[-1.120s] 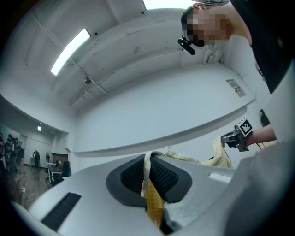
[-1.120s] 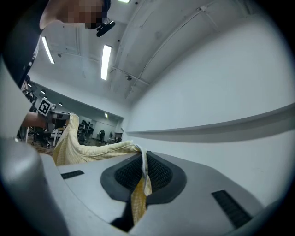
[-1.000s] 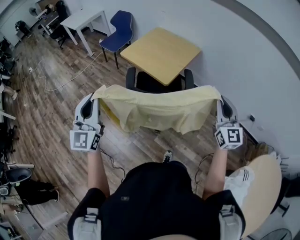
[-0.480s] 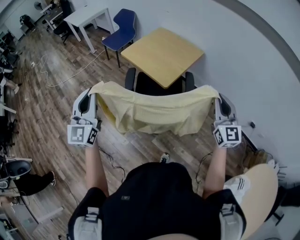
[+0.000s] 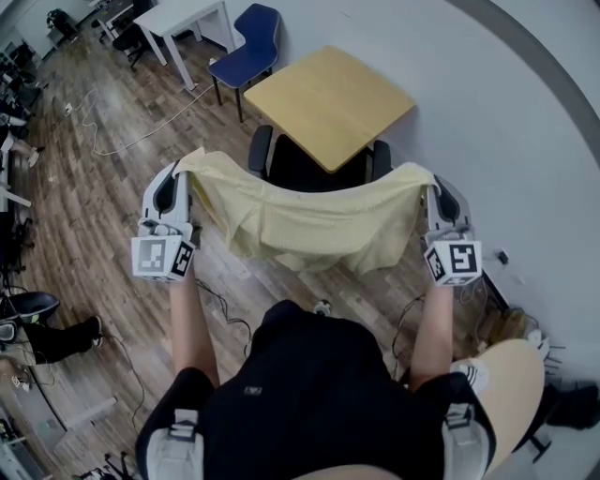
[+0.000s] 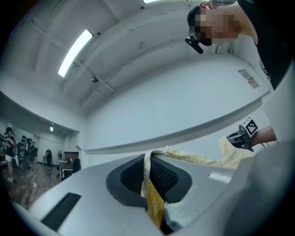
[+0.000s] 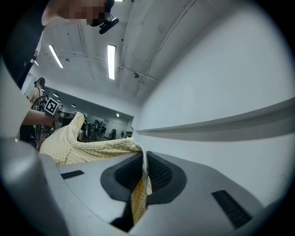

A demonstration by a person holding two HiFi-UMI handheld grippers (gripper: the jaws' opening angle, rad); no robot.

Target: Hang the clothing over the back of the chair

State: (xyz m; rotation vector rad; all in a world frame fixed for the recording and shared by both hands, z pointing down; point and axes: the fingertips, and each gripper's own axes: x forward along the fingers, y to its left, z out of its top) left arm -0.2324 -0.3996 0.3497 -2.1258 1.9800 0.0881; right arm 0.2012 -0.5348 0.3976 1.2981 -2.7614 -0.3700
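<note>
A pale yellow garment (image 5: 309, 220) hangs stretched between my two grippers, sagging in the middle. My left gripper (image 5: 184, 169) is shut on its left corner and my right gripper (image 5: 428, 185) is shut on its right corner. Just beyond the cloth stands a black office chair (image 5: 309, 169), its back partly hidden by the garment. In the left gripper view the yellow cloth (image 6: 154, 203) is pinched between the black pads. The right gripper view shows the cloth (image 7: 139, 196) clamped the same way, the rest (image 7: 83, 145) trailing off to the left.
A light wooden table (image 5: 328, 103) stands behind the chair against the white wall. A blue chair (image 5: 246, 56) and a white table (image 5: 183, 19) stand further back left. Cables (image 5: 122, 150) lie on the wooden floor. A round wooden stool (image 5: 502, 394) is at lower right.
Both grippers have carried the stretched garment a little forward and up toward the black chair. The grip on both corners is unchanged.
</note>
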